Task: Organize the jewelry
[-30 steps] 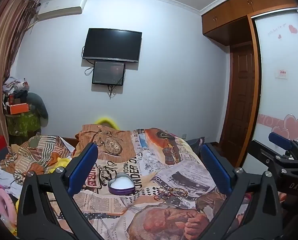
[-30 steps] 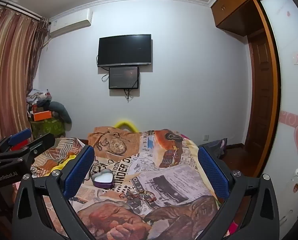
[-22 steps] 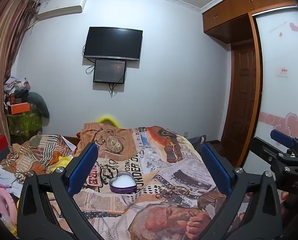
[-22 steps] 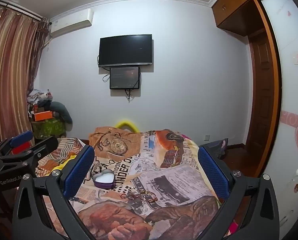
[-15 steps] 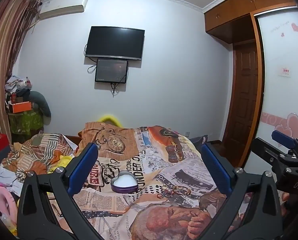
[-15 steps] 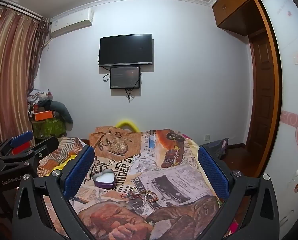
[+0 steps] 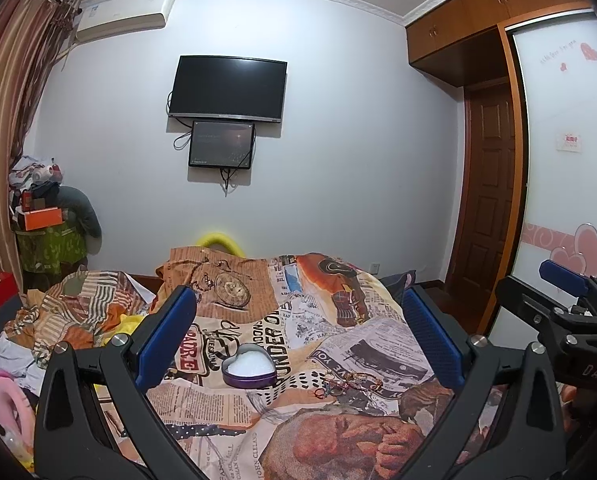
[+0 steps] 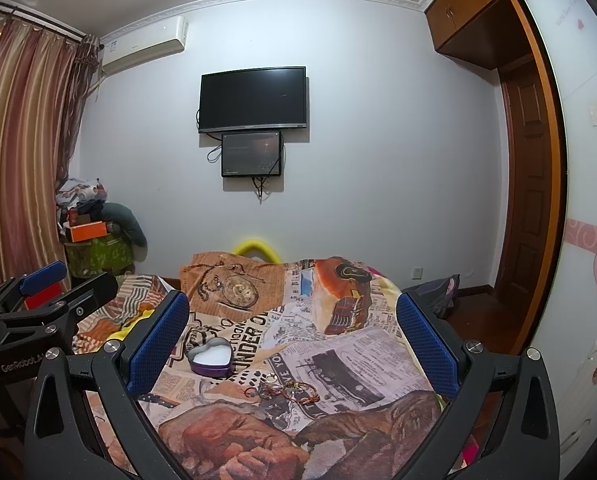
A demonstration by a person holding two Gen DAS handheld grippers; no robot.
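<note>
A purple heart-shaped tin (image 7: 249, 366), open with a white lining, sits on the printed bedspread (image 7: 338, 436). It also shows in the right wrist view (image 8: 211, 356). A small pile of jewelry (image 7: 348, 382), rings and thin bracelets, lies just right of the tin, and shows in the right wrist view too (image 8: 286, 391). My left gripper (image 7: 298, 328) is open and empty above the bed, short of the tin. My right gripper (image 8: 292, 330) is open and empty, also held above the bed. Each gripper shows at the edge of the other's view.
A crumpled striped blanket and clothes (image 7: 70, 312) lie at the bed's left. A stack of boxes and bags (image 7: 46, 232) stands in the left corner. A TV (image 7: 228, 88) hangs on the far wall. A wooden door (image 7: 486, 200) and wardrobe are on the right.
Both grippers have drifted slightly; the tin and jewelry sit a little further right and lower in the left view. Both stay open and empty.
</note>
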